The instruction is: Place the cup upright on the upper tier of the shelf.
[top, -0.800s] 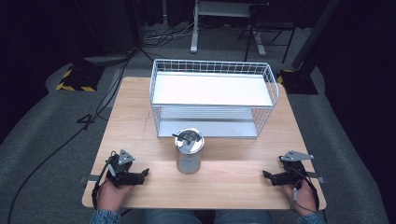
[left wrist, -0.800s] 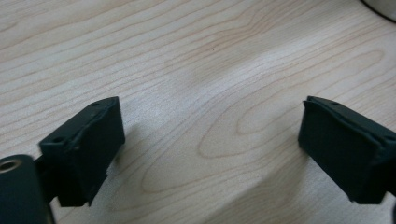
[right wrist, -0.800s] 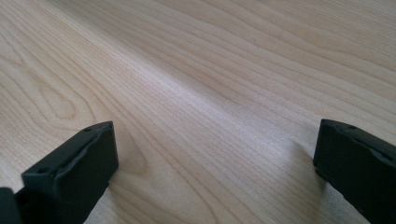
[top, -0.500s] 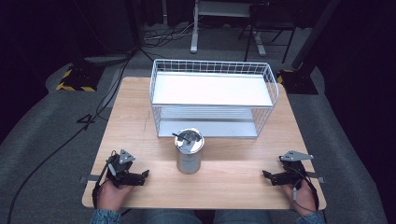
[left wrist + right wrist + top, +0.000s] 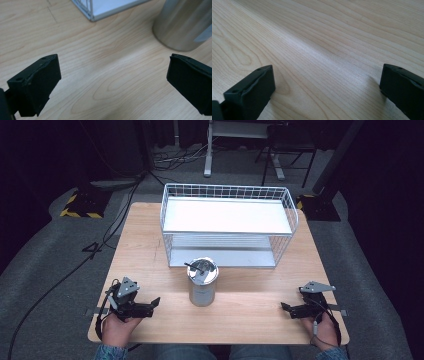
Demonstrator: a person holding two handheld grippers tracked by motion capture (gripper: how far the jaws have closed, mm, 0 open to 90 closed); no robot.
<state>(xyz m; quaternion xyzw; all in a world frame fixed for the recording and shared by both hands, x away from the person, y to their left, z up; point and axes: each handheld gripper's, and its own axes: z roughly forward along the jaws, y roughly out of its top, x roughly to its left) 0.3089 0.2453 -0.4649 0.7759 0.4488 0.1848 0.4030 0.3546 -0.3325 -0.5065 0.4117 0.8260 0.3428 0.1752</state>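
Nothing has really moved since the earlier frames: both hands sit where they were at the near edge of the desk [image 5: 145, 245]. Left gripper [image 5: 145, 306] rests near the left corner, its fingers [image 5: 35, 85] spread wide with only bare wood between them. Right gripper [image 5: 290, 309] is over by the near right corner, likewise gaping and gripping nothing. Between them, a bit farther in, stands the metal can [image 5: 202, 281]: a plain silvery cylinder, upright, with a shiny top and a dark thin bit lying across it, can't tell what. It sits just in front of the white wire basket [image 5: 165, 210] and is well apart from both grippers.
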